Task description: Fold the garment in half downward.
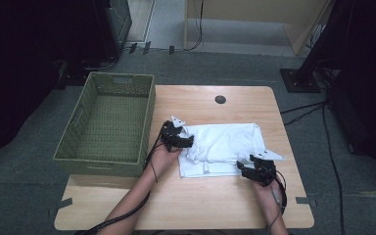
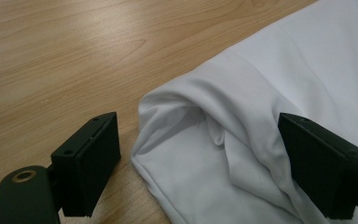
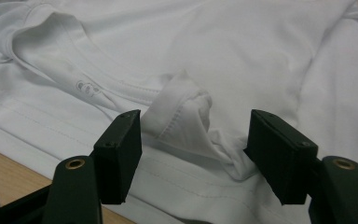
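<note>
A white T-shirt [image 1: 225, 147], partly folded and rumpled, is being worked on a light wooden table [image 1: 196, 205] by a person with a two-jaw gripper in each hand. Taken from the shirt, the left gripper [image 1: 188, 141] is being held at its left edge, and the right gripper [image 1: 241, 169] at its near edge, toward the right corner; both forearms are being brought in from the table's near side.

In the left gripper view, the jaws are being held wide apart, with a rolled fold at the shirt's edge [image 2: 200, 140] lying between them. The left jaw is standing over bare wood just beside the cloth, while the right jaw is being rested against or just above the fabric; which of the two cannot be told. Nothing is being pinched.

In the right gripper view, the jaws are likewise being held apart, with a small bunched-up tuck of cloth [image 3: 184, 119] standing between them, just below the collar seam. The pads are not being pressed on it; the cloth is lying loose, close to the left jaw.

A green woven basket [image 1: 142, 127] is being kept to the shirt's left, touching the table's left edge. A dark round grommet [image 1: 220, 99] is being shown beyond the shirt's far edge.
</note>
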